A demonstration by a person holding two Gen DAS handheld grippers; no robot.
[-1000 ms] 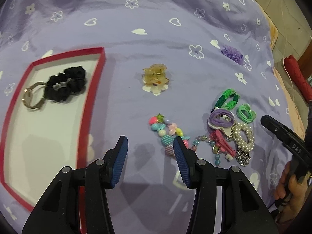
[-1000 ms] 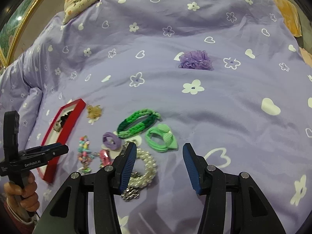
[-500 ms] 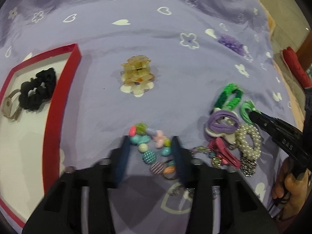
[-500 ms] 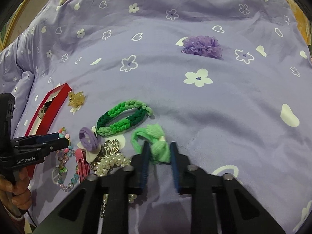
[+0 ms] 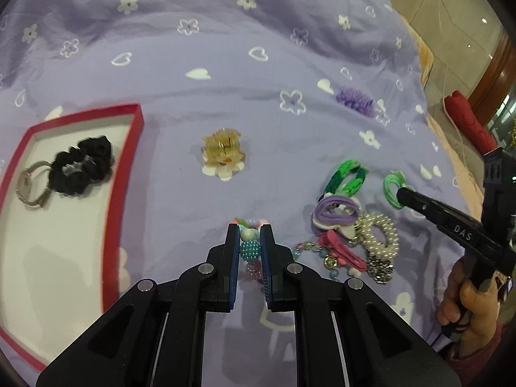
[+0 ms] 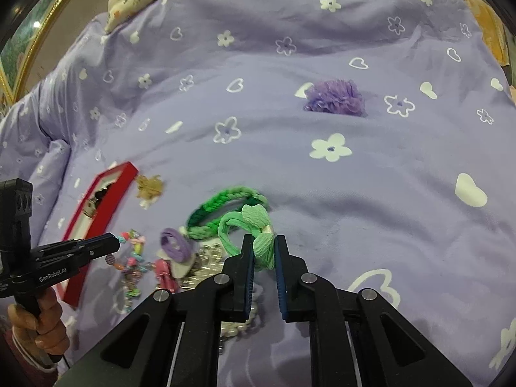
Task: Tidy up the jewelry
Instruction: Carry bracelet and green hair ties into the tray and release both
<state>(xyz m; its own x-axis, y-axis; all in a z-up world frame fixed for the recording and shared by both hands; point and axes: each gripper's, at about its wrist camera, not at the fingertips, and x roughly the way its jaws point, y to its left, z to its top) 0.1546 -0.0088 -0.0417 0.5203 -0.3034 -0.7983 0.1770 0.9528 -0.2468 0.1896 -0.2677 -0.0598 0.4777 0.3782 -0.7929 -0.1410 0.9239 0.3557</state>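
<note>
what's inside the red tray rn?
Red tray holds a black scrunchie and a metallic ring-shaped piece touching it. The rest shows bare white floor; its near corner is cut off by the frame.

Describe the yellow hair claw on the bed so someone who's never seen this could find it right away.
Start at the red-rimmed tray lying on the purple bedspread. Just beside its far corner, alone on a white printed flower, sits the yellow hair claw. It is translucent amber plastic and lies apart from the tangled pile of beads, pearls and hair ties, touching none of them.
</note>
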